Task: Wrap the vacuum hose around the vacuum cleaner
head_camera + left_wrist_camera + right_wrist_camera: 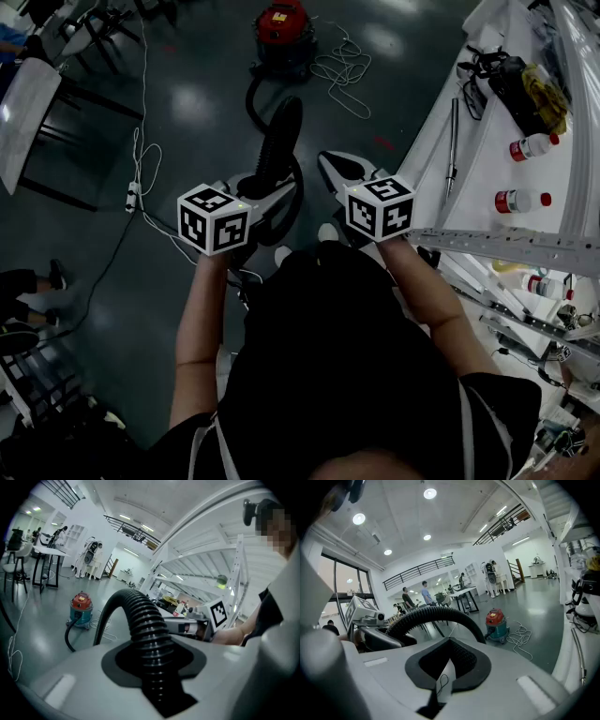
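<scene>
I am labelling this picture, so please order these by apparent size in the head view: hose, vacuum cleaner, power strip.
1. hose: looks largest, but it is also nearest the camera, so its true rank is unsure.
2. vacuum cleaner: farther away on the floor.
3. power strip: clearly smallest.

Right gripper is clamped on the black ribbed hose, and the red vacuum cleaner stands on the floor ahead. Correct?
No: the left gripper clamps the hose, as the left gripper view shows. The right gripper is shut on nothing. The vacuum cleaner does stand on the floor ahead.
</scene>
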`<state>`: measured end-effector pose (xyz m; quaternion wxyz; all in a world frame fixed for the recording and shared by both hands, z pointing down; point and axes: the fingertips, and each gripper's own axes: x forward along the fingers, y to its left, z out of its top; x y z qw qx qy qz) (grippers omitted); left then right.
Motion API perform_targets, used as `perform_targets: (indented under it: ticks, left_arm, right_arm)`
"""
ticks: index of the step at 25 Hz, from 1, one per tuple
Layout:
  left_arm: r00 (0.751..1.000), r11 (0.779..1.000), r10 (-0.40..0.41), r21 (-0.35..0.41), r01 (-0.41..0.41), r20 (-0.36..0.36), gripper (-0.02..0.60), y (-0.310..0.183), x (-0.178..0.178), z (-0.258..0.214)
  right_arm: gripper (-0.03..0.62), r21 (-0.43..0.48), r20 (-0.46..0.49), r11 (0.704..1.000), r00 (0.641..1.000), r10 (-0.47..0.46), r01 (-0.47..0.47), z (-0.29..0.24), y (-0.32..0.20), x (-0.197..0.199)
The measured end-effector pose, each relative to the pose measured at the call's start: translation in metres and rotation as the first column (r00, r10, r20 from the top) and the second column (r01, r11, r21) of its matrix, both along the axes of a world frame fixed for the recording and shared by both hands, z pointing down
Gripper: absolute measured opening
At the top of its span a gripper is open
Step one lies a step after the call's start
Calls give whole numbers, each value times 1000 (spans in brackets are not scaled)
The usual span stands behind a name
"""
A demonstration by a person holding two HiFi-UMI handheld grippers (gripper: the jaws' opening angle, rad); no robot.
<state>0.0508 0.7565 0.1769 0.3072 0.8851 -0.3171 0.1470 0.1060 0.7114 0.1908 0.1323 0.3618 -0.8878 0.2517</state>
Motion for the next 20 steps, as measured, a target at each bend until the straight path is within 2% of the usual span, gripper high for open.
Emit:
perform_targets:
  ticks: [9,14,20]
  left_arm:
    - [1000,1000,19,-5,-19,3,146,2,8,3]
    - [1000,1000,21,-10,-21,1,146,1,7,4]
    - [999,999,32,-14,-32,1,146,2,5,4]
  right_arm:
    - [-8,-2,-4,1000,1000,8,-8,2,-1,3]
    - [-6,-14,34,999,999,31,-30,2,-4,4]
    - [-5,-31,35,999,999,24,-23,4,-3,0]
